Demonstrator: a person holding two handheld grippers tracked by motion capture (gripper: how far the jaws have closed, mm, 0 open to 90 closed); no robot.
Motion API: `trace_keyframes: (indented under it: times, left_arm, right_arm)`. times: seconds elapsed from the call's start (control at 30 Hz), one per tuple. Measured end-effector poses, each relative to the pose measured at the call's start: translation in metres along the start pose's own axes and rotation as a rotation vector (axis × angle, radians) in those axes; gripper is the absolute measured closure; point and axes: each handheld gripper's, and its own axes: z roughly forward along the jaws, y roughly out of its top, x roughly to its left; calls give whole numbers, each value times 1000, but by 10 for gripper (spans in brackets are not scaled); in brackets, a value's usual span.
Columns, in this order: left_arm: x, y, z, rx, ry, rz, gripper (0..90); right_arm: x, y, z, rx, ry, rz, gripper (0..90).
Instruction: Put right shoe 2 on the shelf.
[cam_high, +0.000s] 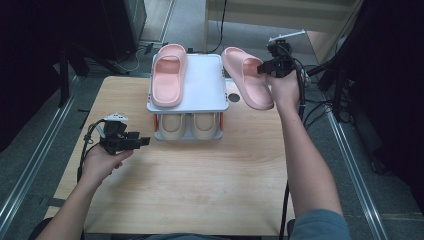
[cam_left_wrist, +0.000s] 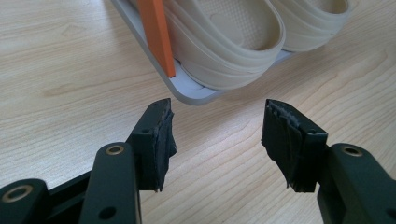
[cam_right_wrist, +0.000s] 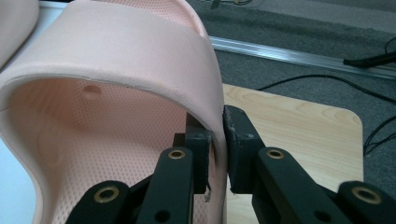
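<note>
A pink slipper (cam_high: 246, 76) hangs tilted in the air just right of the rack's top shelf (cam_high: 205, 87); my right gripper (cam_high: 263, 67) is shut on the side of its strap (cam_right_wrist: 140, 46). Its mate, a second pink slipper (cam_high: 168, 75), lies on the left half of that white shelf. Two beige slippers (cam_high: 190, 125) sit side by side on the lower tray (cam_left_wrist: 187, 91). My left gripper (cam_high: 142, 142) rests low over the table (cam_high: 190, 180) left of the rack, open, with nothing between its fingers (cam_left_wrist: 156, 140).
An orange post (cam_left_wrist: 156, 35) holds the rack's corner close ahead of my left gripper. A round hole (cam_high: 234, 97) marks the table right of the rack. Cables (cam_high: 320, 107) trail off the right side; metal rails (cam_high: 30, 165) run along the floor.
</note>
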Motion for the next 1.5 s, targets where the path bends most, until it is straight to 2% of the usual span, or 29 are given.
trace_keyframes:
  times: [0.23,0.7,0.77,0.9,1.0,1.13,1.33,1.5]
  left_arm:
    - [0,0,0,-5,-1,0,432]
    - [0,0,-2,-12,-20,13,434]
    - [0,0,-1,-13,-23,10,434]
    - [0,0,-1,-3,-28,14,434]
    - [0,0,-2,-13,-30,12,434]
    - [0,0,-2,-7,-30,10,434]
    - [1,0,-2,-17,-28,7,434]
    - [1,0,-2,-15,-28,9,434]
  right_arm:
    - [21,18,10,19,13,3,815]
    - [65,41,39,24,-6,-70,812]
    - [70,44,43,24,-4,-66,811]
    - [79,47,53,27,14,-52,806]
    - [86,48,61,28,-5,-76,806]
    - [92,46,68,40,-34,-82,802]
    - [98,46,73,48,-61,-86,792]
    - [103,45,73,55,-53,-96,771]
